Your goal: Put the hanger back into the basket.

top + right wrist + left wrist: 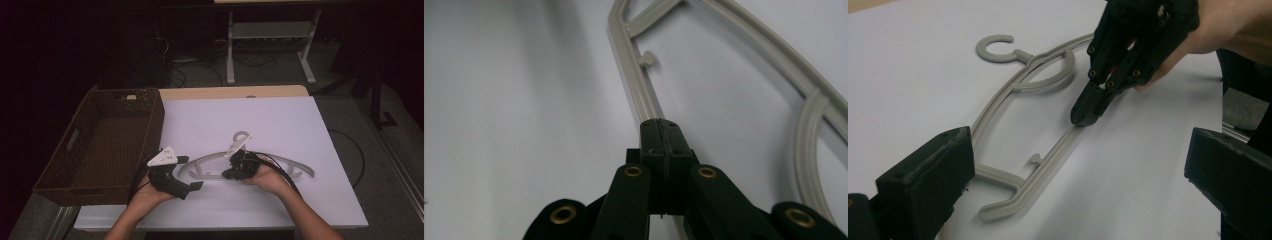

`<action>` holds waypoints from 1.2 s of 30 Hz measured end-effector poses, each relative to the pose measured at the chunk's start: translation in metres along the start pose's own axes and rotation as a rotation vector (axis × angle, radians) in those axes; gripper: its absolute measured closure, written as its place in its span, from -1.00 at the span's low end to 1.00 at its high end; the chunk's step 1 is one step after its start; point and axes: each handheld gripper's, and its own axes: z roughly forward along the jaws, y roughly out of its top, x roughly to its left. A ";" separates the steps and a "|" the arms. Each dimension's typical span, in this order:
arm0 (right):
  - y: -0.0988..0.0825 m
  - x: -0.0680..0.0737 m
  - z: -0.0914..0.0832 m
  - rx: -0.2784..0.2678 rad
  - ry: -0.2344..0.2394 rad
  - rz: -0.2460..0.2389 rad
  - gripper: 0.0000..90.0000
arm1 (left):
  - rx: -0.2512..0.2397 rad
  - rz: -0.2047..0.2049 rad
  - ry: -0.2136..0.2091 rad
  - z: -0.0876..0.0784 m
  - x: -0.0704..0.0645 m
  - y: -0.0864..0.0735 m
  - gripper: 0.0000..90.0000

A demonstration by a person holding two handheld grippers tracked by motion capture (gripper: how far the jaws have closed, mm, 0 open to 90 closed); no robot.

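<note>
I see bare white table cover across the upper right of the high view, open for passage. At left, the tall dark brown woven basket blocks the way, and the flat grey plastic hanger lies across the lower centre.

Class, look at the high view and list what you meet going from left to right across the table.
Wicker basket → left gripper → right gripper → right end of the grey hanger.
</note>
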 end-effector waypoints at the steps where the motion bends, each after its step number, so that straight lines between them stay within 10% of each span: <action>1: -0.002 0.001 -0.002 -0.008 -0.002 0.014 0.99 | -0.001 -0.001 0.001 0.000 0.000 0.000 -1.00; 15: -0.043 0.003 -0.070 -0.137 -0.177 0.191 0.98 | -0.003 -0.009 0.006 -0.002 0.002 -0.002 -1.00; 22: -0.071 0.007 -0.069 -0.115 -0.172 0.230 0.98 | 0.001 -0.010 0.010 -0.002 0.003 -0.002 -1.00; 36: -0.068 0.002 -0.055 -0.071 -0.178 0.220 0.98 | -0.001 -0.011 0.007 -0.002 0.003 -0.002 -1.00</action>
